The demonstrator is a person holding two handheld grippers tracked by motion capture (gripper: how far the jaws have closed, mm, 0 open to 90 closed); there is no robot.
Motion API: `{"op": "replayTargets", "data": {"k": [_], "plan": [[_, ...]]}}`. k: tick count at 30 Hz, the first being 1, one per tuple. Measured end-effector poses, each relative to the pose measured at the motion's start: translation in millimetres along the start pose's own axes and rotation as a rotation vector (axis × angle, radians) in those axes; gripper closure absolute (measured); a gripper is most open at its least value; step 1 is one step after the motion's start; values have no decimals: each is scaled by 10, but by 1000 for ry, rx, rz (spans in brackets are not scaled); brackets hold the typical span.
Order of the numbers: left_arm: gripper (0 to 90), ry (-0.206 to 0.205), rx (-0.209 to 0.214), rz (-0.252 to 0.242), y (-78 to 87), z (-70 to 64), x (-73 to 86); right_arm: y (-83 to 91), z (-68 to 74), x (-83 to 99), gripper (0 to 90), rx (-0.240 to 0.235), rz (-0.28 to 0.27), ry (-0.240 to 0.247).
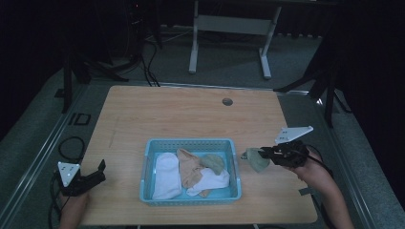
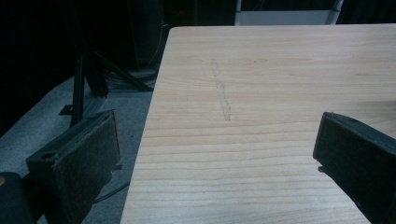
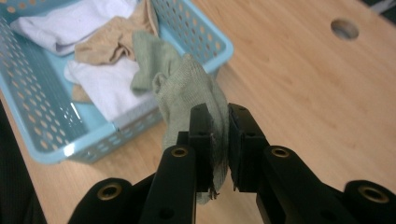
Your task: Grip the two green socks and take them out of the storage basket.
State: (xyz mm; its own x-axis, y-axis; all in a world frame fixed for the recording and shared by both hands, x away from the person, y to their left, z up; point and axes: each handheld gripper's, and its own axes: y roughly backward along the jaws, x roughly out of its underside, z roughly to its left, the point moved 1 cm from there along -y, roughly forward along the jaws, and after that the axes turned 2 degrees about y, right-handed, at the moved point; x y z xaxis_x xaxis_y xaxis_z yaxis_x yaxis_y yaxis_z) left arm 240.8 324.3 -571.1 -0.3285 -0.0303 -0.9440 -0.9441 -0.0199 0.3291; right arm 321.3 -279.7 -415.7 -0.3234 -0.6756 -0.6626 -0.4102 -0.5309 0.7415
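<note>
The right gripper [image 3: 218, 154] is closed on a green sock [image 3: 189, 88], held just beside the basket [image 1: 191, 143] over the counter [image 1: 191, 112]. The left gripper [image 1: 90, 175] is open (idle). Next, I think, place the sock down.

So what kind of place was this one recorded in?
Probably a lab or studio recording bay, not a home: dark curtained surroundings, a bare wooden table on grey carpet, cables and stand legs behind, and a second adjustable desk frame.
</note>
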Motion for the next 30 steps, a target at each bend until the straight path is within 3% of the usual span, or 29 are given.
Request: {"op": "replayTargets", "data": {"k": [1, 6, 7, 15, 24, 30], "plan": [[4, 0, 0, 0, -1, 0, 0, -12, -15, 135, 806, -7, 10, -30], [4, -1, 0, -2, 1, -1, 1, -48, -8, 265, 806, -18, 22, -53], [4, -1, -1, -2, 1, -1, 1, -100, 16, 392, 806, -32, 38, -71], [3, -1, -1, -1, 0, -1, 1, -287, 70, 671, 805, -75, 74, -117], [3, -1, 0, 0, 1, -1, 1, -512, 5, 877, 799, -84, 119, -166], [4, 1, 0, 0, 3, 0, 1, -606, -23, 946, 784, -81, 165, -162]]}}
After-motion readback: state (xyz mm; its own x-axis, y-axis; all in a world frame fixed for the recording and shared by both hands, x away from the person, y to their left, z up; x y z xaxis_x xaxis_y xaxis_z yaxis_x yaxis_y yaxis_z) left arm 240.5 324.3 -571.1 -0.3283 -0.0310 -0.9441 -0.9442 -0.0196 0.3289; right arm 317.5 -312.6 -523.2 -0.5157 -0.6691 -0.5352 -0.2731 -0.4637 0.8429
